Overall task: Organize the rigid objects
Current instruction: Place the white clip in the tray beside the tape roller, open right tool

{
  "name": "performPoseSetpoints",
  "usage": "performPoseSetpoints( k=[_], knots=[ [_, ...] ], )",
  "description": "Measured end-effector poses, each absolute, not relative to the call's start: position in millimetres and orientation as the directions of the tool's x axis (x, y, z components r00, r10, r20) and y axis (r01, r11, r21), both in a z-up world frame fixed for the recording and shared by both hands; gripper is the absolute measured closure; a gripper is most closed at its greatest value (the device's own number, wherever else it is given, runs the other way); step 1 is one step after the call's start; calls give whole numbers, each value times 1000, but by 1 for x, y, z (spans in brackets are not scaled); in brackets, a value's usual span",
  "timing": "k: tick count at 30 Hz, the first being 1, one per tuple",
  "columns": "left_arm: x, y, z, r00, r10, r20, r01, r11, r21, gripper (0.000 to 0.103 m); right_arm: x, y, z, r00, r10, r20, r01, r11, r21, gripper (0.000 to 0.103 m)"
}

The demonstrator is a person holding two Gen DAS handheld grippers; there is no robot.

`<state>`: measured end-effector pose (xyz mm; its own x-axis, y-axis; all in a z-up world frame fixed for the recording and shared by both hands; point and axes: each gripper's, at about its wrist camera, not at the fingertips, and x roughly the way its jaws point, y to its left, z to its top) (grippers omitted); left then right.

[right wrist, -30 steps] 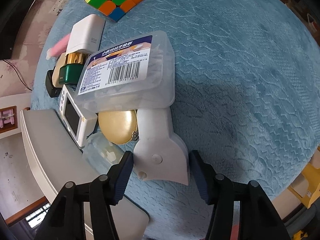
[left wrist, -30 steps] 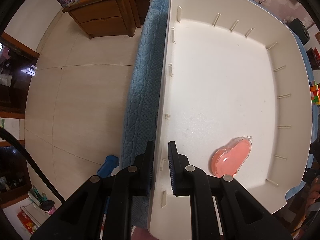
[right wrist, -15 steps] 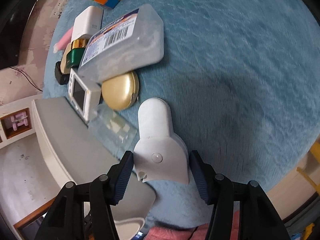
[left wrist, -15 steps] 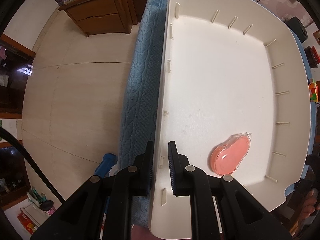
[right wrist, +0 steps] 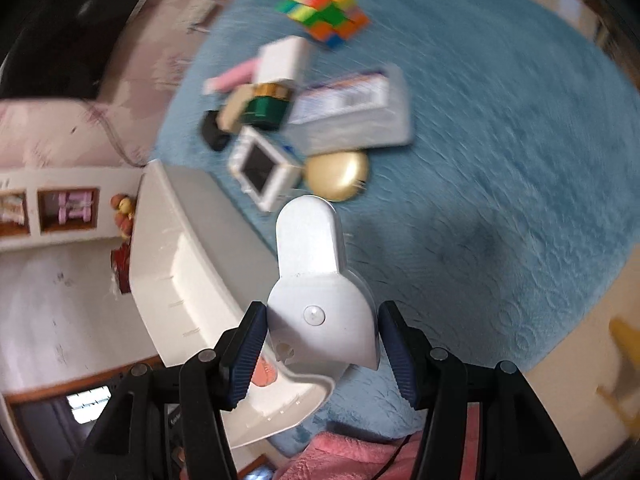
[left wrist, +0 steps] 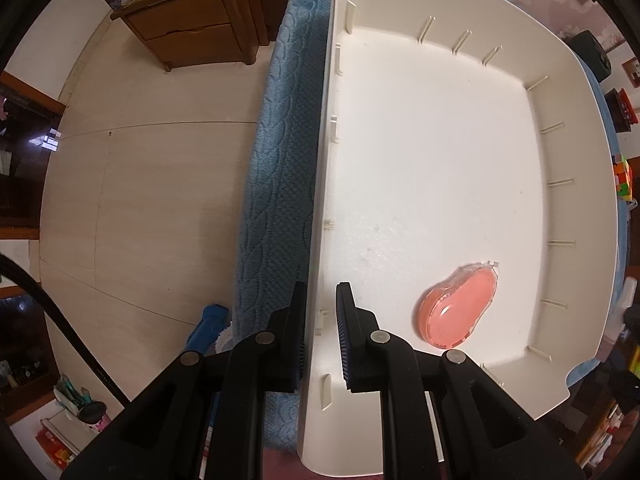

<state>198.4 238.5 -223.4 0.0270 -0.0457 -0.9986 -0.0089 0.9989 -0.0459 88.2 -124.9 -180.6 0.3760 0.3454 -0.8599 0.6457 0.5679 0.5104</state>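
A: Lifted now, that white scraper [right wrist: 316, 300] rides off the blue cloth [right wrist: 480, 160], pinched in the right tool [right wrist: 320, 344].

B: Yep, left tool [left wrist: 322, 336] clamps the tray [left wrist: 576, 216] wall; pink case [left wrist: 458, 310] inside.

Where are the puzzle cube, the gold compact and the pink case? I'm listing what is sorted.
Puzzle cube [right wrist: 325, 11]: right wrist view, on its green and orange face.
Gold compact [right wrist: 338, 176]: right wrist view, middle of its domed lid.
Pink case [left wrist: 458, 306]: left wrist view, centre of its top.
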Motion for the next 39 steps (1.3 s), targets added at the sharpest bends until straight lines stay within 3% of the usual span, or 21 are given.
performPoseSetpoints(
  k=[21,23,24,39],
  knots=[
    [193,238,-224,36,-60,-998,0,998,-61,88,131,-28,-128,431,363,-826,197,855,479,48],
    [193,238,-224,35,-59,-998,1,998,-59,88,133,-21,-129,414,374,-830,176,861,476,50],
    [193,238,-224,36,-60,-998,2,998,-60,88,132,-18,-129,409,387,-826,166,859,485,59],
    [193,238,-225,35,-59,-998,-4,998,-59,88,134,-11,-127,399,402,-824,134,864,486,59]
  ],
)
